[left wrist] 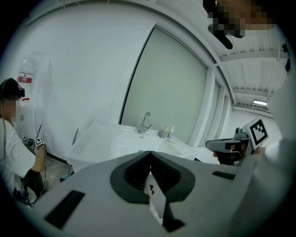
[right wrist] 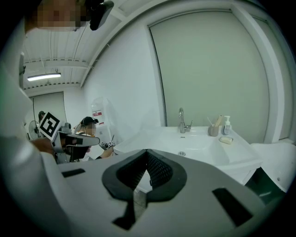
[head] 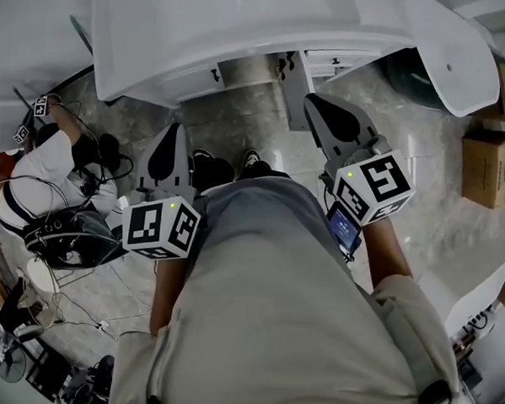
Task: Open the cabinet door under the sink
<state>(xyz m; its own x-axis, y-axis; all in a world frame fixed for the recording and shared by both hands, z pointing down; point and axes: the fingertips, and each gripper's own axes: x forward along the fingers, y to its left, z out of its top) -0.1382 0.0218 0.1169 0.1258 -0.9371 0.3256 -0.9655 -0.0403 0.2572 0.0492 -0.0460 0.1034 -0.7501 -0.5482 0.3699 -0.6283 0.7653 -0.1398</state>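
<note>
Head view: we stand before the sink (head: pixel 244 36). Beneath it the cabinet door (head: pixel 297 94) sits beside two dark handles (head: pixel 215 72), and neither the left gripper (head: pixel 173 134) nor the right gripper (head: pixel 317 103) touches it (the opening seems to lie ahead of us, though it may stand ajar).

Left gripper view: jaws closed and empty, one tap (left wrist: pixel 145 122) beyond.

Right gripper view: jaws likewise together on nothing.

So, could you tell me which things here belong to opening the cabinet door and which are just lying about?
For the job: white cabinet under the basin, its dark door handle, left gripper, right gripper, both shut.
Just lying about: chrome tap, small cup of brushes, white pump bottle, pale soap bar, brown cardboard boxes.
</note>
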